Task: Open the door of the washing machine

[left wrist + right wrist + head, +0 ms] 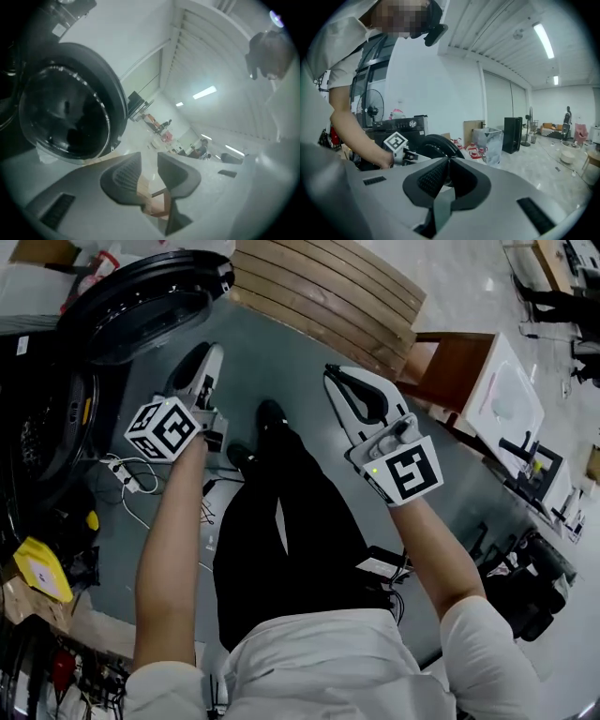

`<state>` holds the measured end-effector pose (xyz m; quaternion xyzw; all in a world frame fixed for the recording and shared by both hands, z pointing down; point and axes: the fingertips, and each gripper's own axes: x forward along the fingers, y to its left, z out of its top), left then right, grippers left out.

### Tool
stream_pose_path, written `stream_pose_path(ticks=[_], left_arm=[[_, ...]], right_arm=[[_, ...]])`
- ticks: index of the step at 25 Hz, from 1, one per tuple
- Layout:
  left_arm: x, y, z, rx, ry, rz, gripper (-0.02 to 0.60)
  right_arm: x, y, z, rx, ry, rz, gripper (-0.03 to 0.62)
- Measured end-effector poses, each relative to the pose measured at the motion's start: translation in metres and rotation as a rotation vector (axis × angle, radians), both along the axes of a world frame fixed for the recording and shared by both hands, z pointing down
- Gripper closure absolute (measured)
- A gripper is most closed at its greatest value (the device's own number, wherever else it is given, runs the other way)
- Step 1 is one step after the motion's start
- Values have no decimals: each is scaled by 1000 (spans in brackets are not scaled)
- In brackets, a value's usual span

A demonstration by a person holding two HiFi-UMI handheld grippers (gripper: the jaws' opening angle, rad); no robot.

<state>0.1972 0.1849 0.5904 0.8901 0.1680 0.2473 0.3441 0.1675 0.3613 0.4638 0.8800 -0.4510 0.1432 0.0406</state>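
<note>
The left gripper (149, 158) was released, its jaws apart with nothing between them. The right gripper (449, 160) was clenched, empty. Just beyond the left gripper, the washing machine's round door (141, 301) hung swung open, seemingly clear of the drum (47, 427), by the floor's (281, 362) far left edge.

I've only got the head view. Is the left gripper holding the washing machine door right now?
Observer: No. The left gripper view shows the left gripper with its jaws apart and nothing between them.
Operator: Where's the door from there?
Observer: The washing machine door sits up and left of those jaws, clear of them.
Operator: And the right gripper?
Observer: Its own view shows the right gripper shut, pads together, empty.
</note>
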Motion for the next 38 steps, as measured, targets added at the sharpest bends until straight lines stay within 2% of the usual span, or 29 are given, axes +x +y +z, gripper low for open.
stream_pose_path(ticks=[2, 4, 9, 12, 14, 17, 21, 24, 29, 34, 38], left_arm=[[-32, -18, -39, 25, 77, 12, 482], [-67, -39, -82, 85, 150, -3, 514], [-143, -96, -190, 309, 357, -86, 566], [-195, -130, -249, 446, 378, -129, 572], [-236, -156, -285, 497, 368, -189, 573], [-289, -182, -331, 515, 385, -300, 572], [-343, -194, -368, 550, 421, -414, 572], [-373, -191, -391, 589, 445, -456, 572], [-412, -146, -419, 661, 478, -434, 572], [-457, -88, -425, 630, 473, -402, 572], [-492, -41, -421, 649, 469, -344, 572]], right_arm=[[-8, -11, -24, 14, 13, -7, 554], [-23, -15, -51, 31, 26, -8, 554], [-51, -21, -129, 90, 145, -17, 554], [-72, -25, -187, 129, 189, -8, 554], [-91, -28, -221, 159, 201, -11, 554], [-114, -26, -265, 187, 244, -32, 554], [-136, -22, -303, 138, 317, -123, 554], [-156, -18, -319, 136, 355, -152, 554], [-205, 8, -319, 187, 344, -125, 554], [-266, 41, -304, 242, 288, -103, 554], [-315, 67, -291, 258, 272, -81, 554]])
